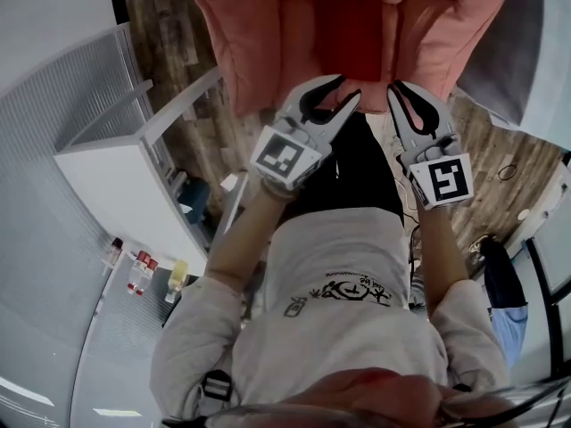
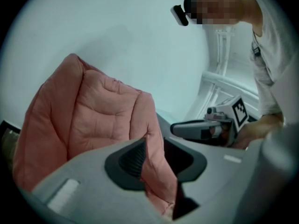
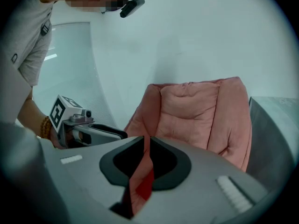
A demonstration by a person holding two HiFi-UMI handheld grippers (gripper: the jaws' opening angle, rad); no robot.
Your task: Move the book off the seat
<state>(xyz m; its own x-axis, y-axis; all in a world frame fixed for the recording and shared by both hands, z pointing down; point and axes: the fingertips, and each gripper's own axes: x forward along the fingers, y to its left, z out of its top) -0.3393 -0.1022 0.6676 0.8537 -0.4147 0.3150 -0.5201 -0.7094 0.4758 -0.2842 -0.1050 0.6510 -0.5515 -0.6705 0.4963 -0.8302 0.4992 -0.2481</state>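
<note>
A red book (image 1: pixel 352 29) lies flat on the seat of a pink padded armchair (image 1: pixel 268 25). Both grippers hover side by side just in front of the seat's front edge, pointing at it. My left gripper (image 1: pixel 348 89) is open, with only the pink cushion (image 2: pixel 93 115) showing through its gap (image 2: pixel 156 153). My right gripper (image 1: pixel 401 87) stands open by a narrow slit (image 3: pixel 147 148), empty; a strip of the red book (image 3: pixel 145 183) shows through it. Neither gripper touches the book. Each gripper view shows the other gripper to the side: the right gripper (image 2: pixel 201 129), the left gripper (image 3: pixel 100 132).
A white cabinet (image 1: pixel 134 176) stands at the left, with small bottles (image 1: pixel 143 270) beside it. A grey piece of furniture (image 1: pixel 526 43) adjoins the chair on the right. The floor is wood planks (image 1: pixel 482 159). The person's body fills the lower head view.
</note>
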